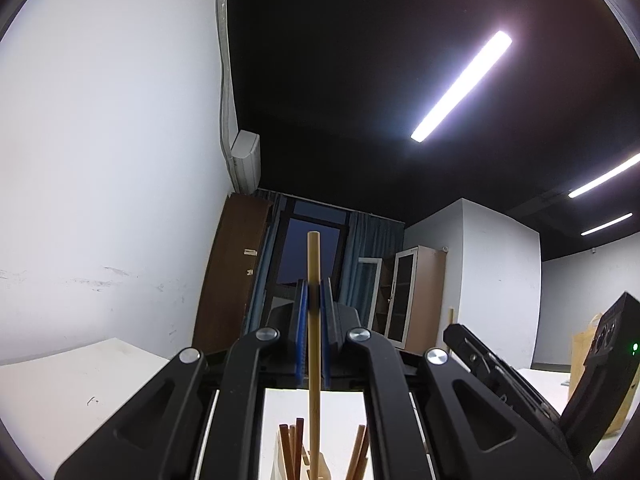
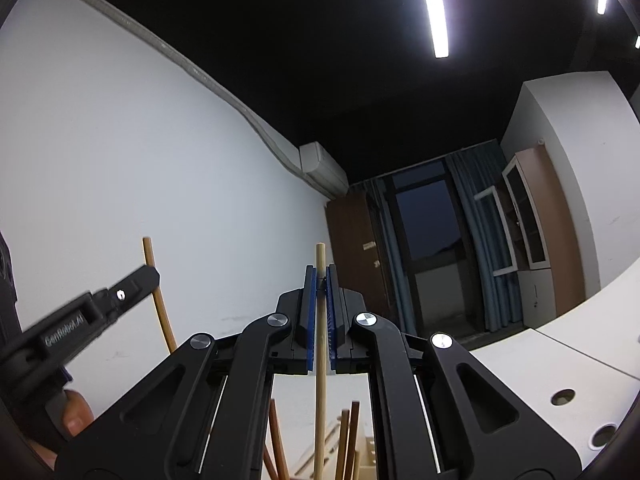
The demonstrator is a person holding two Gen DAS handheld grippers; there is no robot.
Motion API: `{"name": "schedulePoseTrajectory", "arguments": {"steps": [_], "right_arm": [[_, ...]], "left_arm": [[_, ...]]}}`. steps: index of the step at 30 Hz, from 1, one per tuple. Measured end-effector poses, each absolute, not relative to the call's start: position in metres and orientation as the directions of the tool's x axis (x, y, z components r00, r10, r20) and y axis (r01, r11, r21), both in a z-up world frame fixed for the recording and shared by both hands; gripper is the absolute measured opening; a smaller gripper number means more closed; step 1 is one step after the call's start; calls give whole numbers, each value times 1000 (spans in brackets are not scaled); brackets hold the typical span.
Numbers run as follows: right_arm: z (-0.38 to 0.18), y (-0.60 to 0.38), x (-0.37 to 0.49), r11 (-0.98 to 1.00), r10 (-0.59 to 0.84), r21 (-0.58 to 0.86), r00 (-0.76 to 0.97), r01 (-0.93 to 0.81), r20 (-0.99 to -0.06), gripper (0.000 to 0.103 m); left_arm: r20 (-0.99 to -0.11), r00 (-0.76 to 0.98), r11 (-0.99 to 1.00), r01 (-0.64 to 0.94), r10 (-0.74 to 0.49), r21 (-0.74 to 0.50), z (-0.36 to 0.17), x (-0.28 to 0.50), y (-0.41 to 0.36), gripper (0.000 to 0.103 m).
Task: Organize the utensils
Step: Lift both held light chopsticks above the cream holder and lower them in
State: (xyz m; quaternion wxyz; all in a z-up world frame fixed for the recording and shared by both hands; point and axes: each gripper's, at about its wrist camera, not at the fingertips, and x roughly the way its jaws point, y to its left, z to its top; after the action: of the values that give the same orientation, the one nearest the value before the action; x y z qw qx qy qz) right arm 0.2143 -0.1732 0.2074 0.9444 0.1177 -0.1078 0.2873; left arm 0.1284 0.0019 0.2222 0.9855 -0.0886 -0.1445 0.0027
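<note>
Bamboo chopstick [image 1: 313, 340] clamped upright in my left gripper [image 1: 315, 300]; right gripper [image 2: 320, 300] pinches another chopstick [image 2: 319, 360], both above wooden holder [image 1: 320, 464] w/ brown sticks [image 1: 290, 448].

We look up from both wrists, tilted toward ceiling and far window [image 1: 310, 252], close behind the fingers, sharing window, air conditioner [image 2: 324, 168], brown cabinet [image 1: 236, 268].
</note>
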Motion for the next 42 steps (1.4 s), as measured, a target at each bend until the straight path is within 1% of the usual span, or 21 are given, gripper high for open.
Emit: {"name": "schedulePoseTrajectory", "arguments": {"steps": [3,6,7,14,19,25,31,38,42], "right_arm": [[199,-167,226,804,524,153,807,-574,273,4],[187,-161,232,794,547,135,794,-592,266,4],[185,-159,232,798,547,127,796,-590,261,4],[171,-152,230,792,573,108,792,-601,211,4],[160,-154,228,791,583,112,797,-601,159,4],[159,-160,223,789,596,109,796,-605,106,4],[158,-165,224,782,613,120,790,-612,33,4],[161,-166,230,762,641,162,766,-627,-52,4],[160,-169,229,755,651,175,755,-632,-79,4]], "left_arm": [[273,961,986,11,35,-165,216,137,-4,6],[236,971,988,4,33,-157,206,150,-6,6],[216,976,988,6,28,-154,203,154,-6,6],[156,988,990,20,3,-143,195,162,-2,6],[123,992,992,23,-8,-125,187,165,-2,6],[88,996,992,37,-26,-124,183,171,3,6],[61,998,993,38,-31,-112,175,170,4,6],[30,998,992,54,-51,-114,176,174,8,6],[13,998,992,60,-59,-115,174,174,9,6]]}}
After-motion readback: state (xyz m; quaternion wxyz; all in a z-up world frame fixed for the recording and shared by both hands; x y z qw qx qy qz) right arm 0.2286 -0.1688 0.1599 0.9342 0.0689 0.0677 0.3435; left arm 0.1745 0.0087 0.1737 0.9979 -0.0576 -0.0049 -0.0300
